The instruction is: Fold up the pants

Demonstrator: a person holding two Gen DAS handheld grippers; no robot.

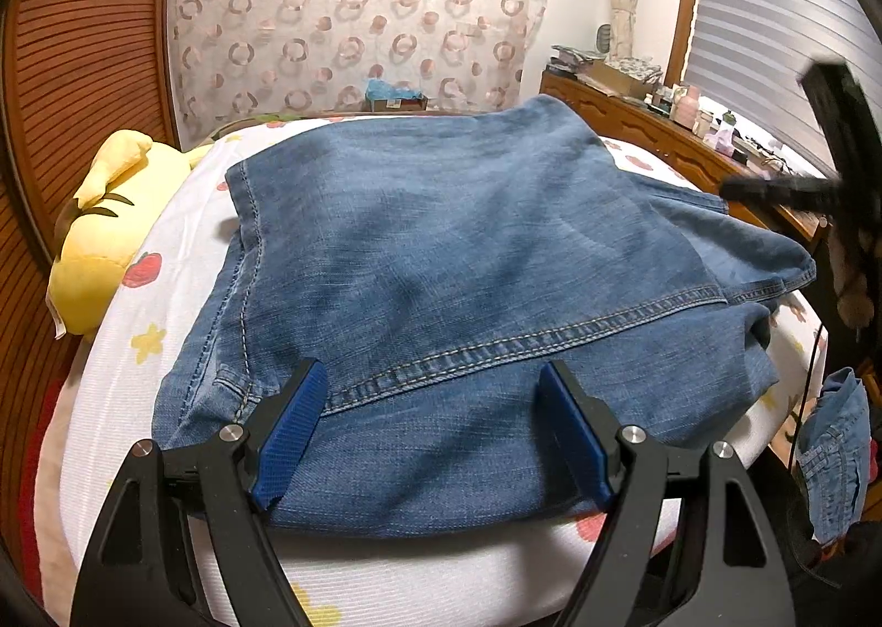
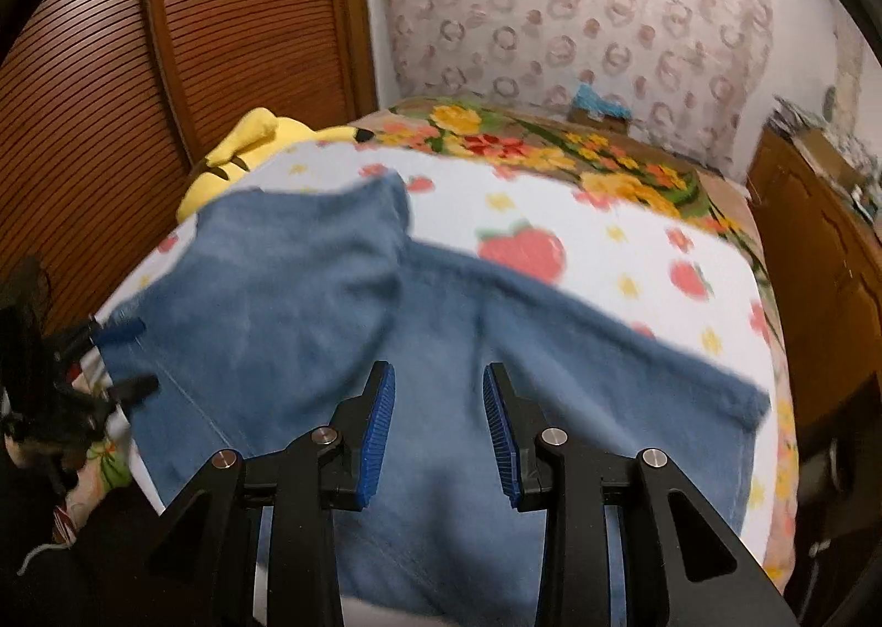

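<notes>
Bed w/ white fruit-print cover fills both views; floral blanket beyond it at the far end. Wood slatted doors to one side, cluttered dresser to the other.

Pants = blue denim, lying on the cover near the front edge of the bed. Already doubled at least once: an upper layer w/ stitched hem runs across a lower layer. In the right wrist view one flap angles off toward the far side, not square w/ the rest (blurred, exact lie unclear).

Yellow plush toy just beside the pants' far-left edge, on the bed.

Left gripper: jaws wide apart, over the near denim edge, nothing clamped. Whether the pads rest on the cloth, can't tell.

Right gripper: jaws partly apart, over the denim, nothing between pads; view is motion-blurred.

Step in hand (judgement): going for a fresh hold for the next fold. To do it well:
- pinch both layers at an edge or corner, not mid-panel
- both grippers on the same edge, well apart, so the fold line stays straight
- square the stray flap first
- lift low, lay over, align hems before letting go
- keep clear of the plush.
</notes>
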